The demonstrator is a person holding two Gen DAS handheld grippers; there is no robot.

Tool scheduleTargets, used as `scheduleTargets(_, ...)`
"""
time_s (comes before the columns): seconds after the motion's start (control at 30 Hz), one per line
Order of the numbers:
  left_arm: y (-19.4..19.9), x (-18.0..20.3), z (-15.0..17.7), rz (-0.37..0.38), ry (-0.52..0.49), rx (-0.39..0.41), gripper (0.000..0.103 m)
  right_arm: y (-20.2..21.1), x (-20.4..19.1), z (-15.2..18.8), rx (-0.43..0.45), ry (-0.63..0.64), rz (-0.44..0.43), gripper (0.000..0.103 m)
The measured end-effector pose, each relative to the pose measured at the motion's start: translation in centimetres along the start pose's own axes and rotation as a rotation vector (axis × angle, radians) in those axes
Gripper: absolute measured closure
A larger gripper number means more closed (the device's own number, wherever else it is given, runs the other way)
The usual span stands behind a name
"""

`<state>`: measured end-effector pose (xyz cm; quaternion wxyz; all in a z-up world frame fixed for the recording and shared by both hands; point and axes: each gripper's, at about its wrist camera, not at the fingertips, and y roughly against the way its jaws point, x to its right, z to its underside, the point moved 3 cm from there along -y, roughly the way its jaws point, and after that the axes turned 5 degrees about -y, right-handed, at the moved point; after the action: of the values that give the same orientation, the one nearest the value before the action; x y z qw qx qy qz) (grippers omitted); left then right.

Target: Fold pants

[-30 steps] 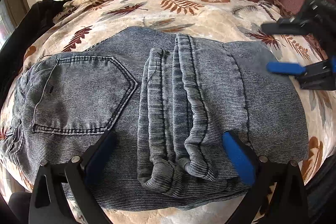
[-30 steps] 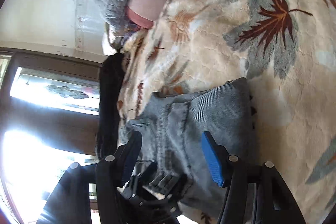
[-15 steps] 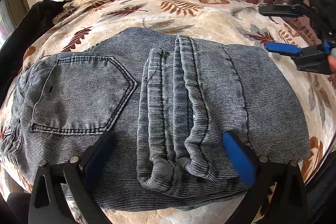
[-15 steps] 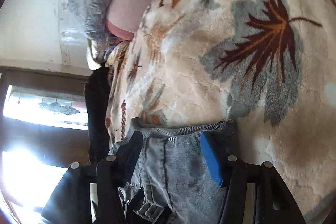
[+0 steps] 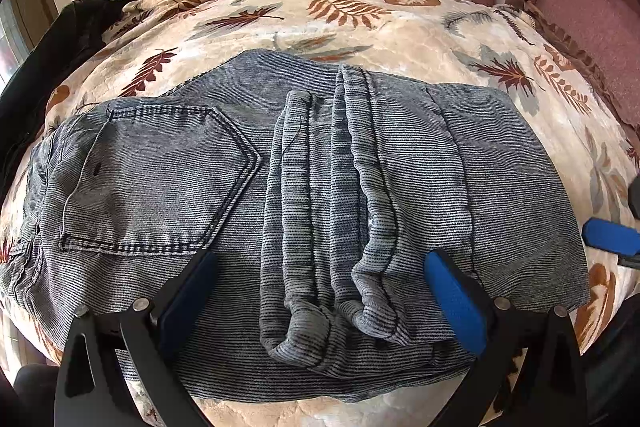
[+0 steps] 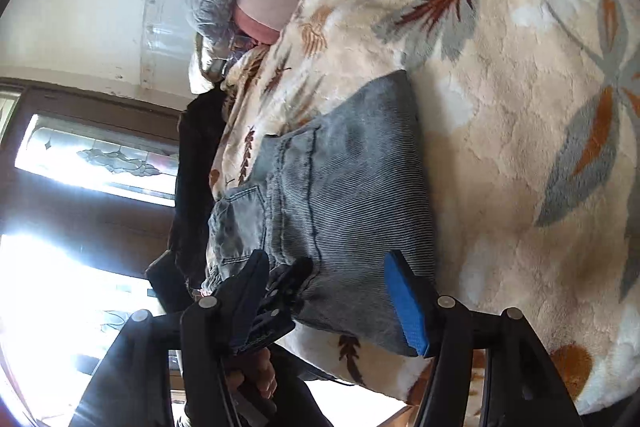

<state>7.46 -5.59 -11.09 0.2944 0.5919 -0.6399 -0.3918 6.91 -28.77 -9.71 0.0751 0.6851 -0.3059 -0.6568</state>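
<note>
The folded pants [image 5: 304,195] lie on the leaf-print blanket [image 5: 400,39] of the bed. The left tongs [image 5: 320,291] hover released over their near edge; the right tongs [image 6: 324,291], opening, grasp nothing beside the pants' end.

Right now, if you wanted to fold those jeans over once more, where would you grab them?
Probably at the right-hand folded edge of the jeans, coming in from the right, where the right gripper waits with jaws opening and nothing between them. That edge is a thick straight fold with bare leaf-print blanket beside it, so a finger could slip under. The left gripper stands open over the near edge.
</note>
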Motion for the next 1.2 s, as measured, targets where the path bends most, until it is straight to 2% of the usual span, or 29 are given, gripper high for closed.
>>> scheduleTargets(0.07,0.0,0.1,0.1,-0.006,-0.002,0.002,0.0,-1.6,1.1,0.9,-0.053,0.014,0.058,0.035)
scheduleTargets(0.1,0.0,0.1,0.1,-0.01,-0.003,0.003,0.0,-2.1,1.9,1.3,-0.064,0.003,0.049,0.035)
scheduleTargets(0.23,0.0,0.1,0.1,-0.008,0.0,-0.003,0.0,-1.1,1.5,1.1,-0.022,0.013,-0.01,0.034)
scheduleTargets(1.0,0.4,0.1,0.3,-0.006,0.003,0.035,0.0,-0.9,2.4,1.4,-0.022,0.02,-0.037,0.033)
scheduleTargets(1.13,0.8,-0.1,-0.1,0.019,0.009,0.023,0.0,-0.7,2.3,1.5,-0.014,0.009,-0.043,0.033)
scheduleTargets(1.2,2.0,-0.8,-0.3,0.027,0.024,0.042,0.0,0.2,1.8,1.6,0.023,0.015,-0.052,0.033)
